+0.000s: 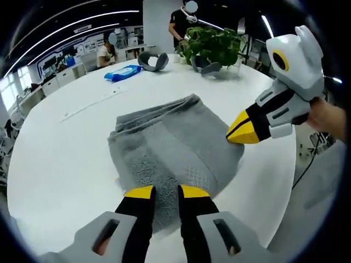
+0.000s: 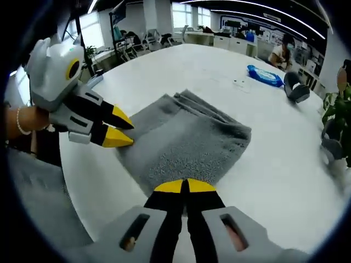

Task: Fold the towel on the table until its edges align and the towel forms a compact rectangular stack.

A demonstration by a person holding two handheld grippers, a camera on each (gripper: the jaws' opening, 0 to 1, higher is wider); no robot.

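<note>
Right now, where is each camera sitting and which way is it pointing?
Left gripper view: rides the left claw, looking along it across the gray towel toward the plant; the right claw and a hand enter from the right.
Right gripper view: rides the right claw, looking over the towel from another side; the left claw and a wrist enter from the left.
Shared: towel, white table, blue packet.

One folded grey towel point(image 1: 175, 148), two grippers point(image 1: 166, 192) point(image 2: 185, 186), one blue packet point(image 1: 123, 72), one potted plant point(image 1: 211, 44), two seated or standing people
</note>
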